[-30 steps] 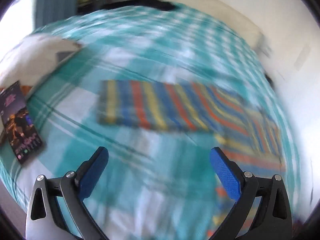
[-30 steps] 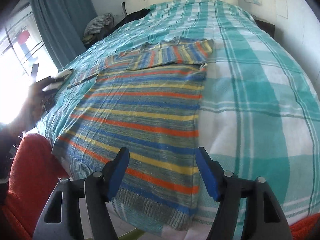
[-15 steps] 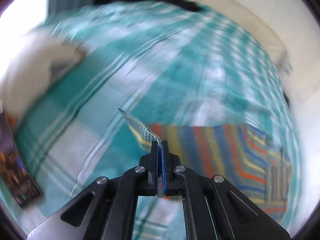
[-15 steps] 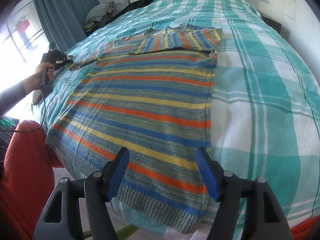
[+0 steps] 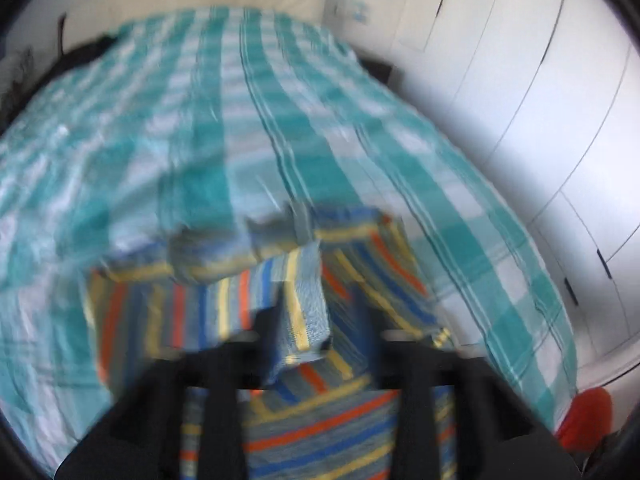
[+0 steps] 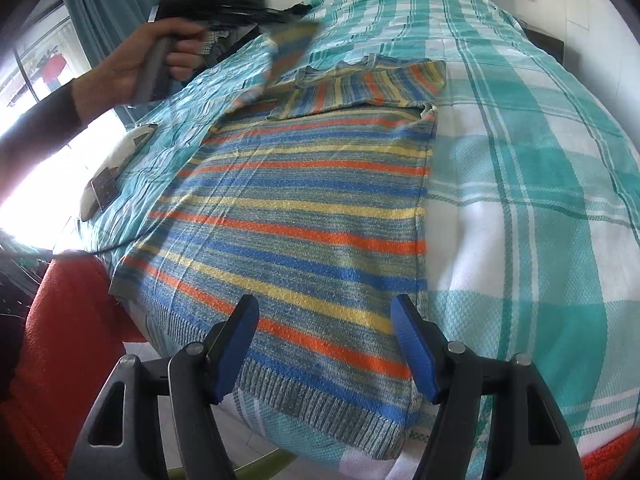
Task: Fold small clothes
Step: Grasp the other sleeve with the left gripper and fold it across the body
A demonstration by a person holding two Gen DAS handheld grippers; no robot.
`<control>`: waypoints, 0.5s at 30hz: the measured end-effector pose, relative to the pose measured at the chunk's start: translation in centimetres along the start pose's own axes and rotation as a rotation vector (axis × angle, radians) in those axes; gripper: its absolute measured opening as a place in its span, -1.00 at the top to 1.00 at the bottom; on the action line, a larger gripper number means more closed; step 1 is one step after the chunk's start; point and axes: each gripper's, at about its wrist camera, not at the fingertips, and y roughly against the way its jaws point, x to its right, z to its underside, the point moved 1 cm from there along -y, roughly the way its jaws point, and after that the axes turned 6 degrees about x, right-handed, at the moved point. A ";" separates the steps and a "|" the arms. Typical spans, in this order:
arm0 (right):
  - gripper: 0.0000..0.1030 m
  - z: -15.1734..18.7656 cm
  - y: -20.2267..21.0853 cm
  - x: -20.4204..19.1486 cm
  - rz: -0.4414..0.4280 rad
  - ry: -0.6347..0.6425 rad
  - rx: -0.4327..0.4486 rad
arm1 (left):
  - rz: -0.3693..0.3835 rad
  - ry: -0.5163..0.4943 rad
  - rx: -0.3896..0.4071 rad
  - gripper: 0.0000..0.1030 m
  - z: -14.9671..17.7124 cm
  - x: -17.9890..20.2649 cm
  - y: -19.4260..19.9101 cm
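Observation:
A striped sweater (image 6: 304,216) in blue, orange, yellow and grey lies flat on the bed, its hem at the near edge. One sleeve (image 6: 360,88) lies folded across the chest. My right gripper (image 6: 324,344) is open and empty, hovering over the hem. My left gripper (image 6: 288,20), held in a hand at the far left, is lifted above the sweater with the other sleeve (image 6: 280,56) hanging from it. In the blurred left wrist view that sleeve (image 5: 304,316) hangs between the fingers (image 5: 268,328), which look parted.
A teal and white checked bedspread (image 6: 540,168) covers the bed. A red cloth (image 6: 60,344) lies at the near left corner. Small items (image 6: 104,188) sit on the bed's left edge. White wardrobe doors (image 5: 540,80) stand beyond the bed.
My left gripper closed on the sleeve cuff, lifted it and swung it over the sweater body; its fingers now appear parted. My right gripper stayed open near the hem.

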 end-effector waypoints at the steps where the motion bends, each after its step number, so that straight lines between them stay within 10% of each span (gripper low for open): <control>1: -0.33 0.0 0.1 0.1 -0.001 -0.004 0.003 | -0.013 0.006 -0.007 -0.50 0.7 0.5 -0.4; 5: -0.33 0.0 0.6 0.3 -0.006 -0.019 0.018 | -0.034 0.021 0.040 -0.59 2.2 -1.2 0.9; 11: -0.33 -0.3 0.4 0.5 -0.021 -0.033 0.016 | -0.316 0.241 0.030 -0.56 5.1 -12.9 2.4; 15: -0.33 0.0 0.1 -0.1 -0.013 -0.004 0.007 | -0.172 0.471 -0.010 -0.42 8.2 -19.0 3.1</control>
